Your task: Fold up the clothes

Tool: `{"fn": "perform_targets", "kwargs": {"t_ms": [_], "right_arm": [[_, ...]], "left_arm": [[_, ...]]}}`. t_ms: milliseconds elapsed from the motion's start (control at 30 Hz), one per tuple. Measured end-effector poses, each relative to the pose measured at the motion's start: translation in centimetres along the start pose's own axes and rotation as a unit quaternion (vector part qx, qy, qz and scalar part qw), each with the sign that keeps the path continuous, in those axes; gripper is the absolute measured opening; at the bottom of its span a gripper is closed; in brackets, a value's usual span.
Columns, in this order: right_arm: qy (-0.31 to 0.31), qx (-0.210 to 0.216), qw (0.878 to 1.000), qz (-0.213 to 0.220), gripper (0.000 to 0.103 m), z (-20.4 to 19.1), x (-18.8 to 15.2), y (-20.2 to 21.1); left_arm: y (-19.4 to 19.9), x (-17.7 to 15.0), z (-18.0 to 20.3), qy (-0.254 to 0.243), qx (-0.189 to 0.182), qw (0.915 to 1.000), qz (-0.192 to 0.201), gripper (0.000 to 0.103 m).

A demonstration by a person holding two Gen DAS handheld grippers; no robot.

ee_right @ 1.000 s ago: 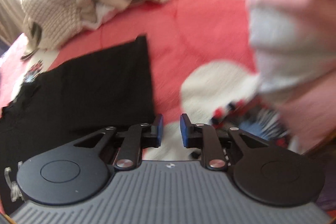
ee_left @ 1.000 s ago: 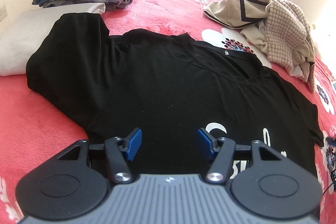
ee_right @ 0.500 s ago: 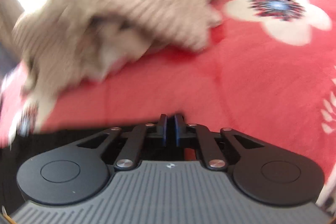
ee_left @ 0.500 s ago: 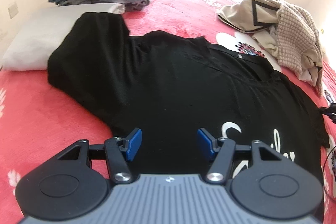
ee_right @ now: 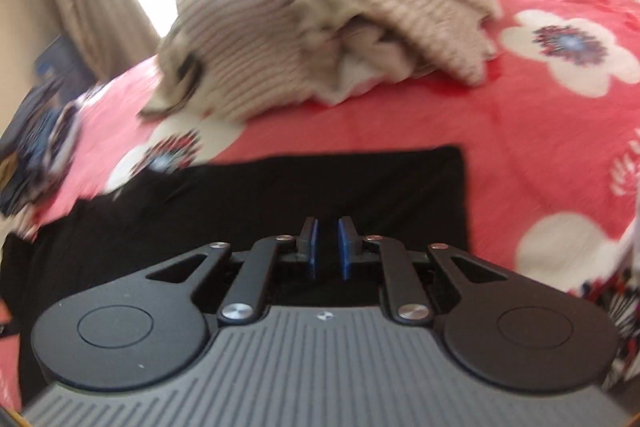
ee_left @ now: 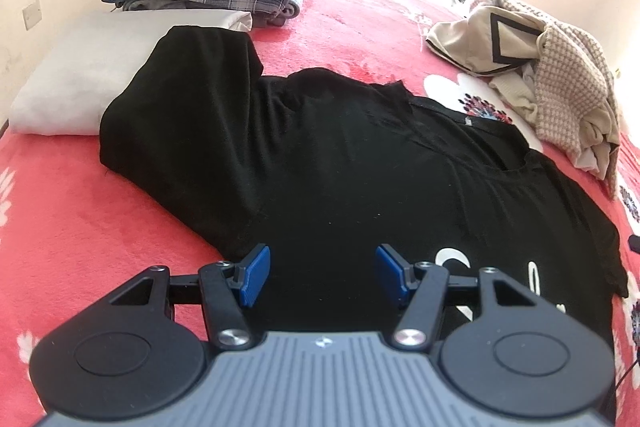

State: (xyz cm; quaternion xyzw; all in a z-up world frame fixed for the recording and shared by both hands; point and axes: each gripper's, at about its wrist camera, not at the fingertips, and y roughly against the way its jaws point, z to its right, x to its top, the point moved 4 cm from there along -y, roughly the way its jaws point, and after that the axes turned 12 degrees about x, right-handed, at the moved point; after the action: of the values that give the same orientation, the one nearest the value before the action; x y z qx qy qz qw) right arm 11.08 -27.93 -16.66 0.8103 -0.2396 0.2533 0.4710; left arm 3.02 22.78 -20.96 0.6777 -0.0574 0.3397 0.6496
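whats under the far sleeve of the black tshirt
The sleeve of the black t-shirt lies over the edge of a white pillow, which rests on the red blanket. The part of the pillow beneath the sleeve is covered, so nothing else there can be seen.

No word, brand or number can be read in either view. The black cotton T-shirt spread on the red flower-printed bed cover carries white print on its chest, toward the cover's right edge, but only curved fragments of letters show, cut off by the tool body, and they cannot be made out. A small pale tag sits inside the shirt's neckline, too small to read.
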Motion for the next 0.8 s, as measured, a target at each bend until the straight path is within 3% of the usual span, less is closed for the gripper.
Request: {"fn": "perform_targets", "kwargs": {"t_ms": [300, 533, 800], "right_arm": [[0.04, 0.044, 0.998, -0.016, 0.011, -5.5, -0.1, 0.7], [0.05, 0.088, 0.995, -0.021, 0.011, -8.7, 0.0, 1.7], [0.01, 0.166, 0.982, -0.091, 0.012, -12.3, -1.4, -0.7]], "left_arm": [[0.4, -0.5, -1.5, 0.013, 0.011, 0.9999, -0.001, 0.06], [0.9, -0.9, -5.7, 0.056, 0.044, 0.9974, 0.009, 0.06], [0.4, 0.8, -9.8, 0.087, 0.077, 0.9918, 0.052, 0.062]]}}
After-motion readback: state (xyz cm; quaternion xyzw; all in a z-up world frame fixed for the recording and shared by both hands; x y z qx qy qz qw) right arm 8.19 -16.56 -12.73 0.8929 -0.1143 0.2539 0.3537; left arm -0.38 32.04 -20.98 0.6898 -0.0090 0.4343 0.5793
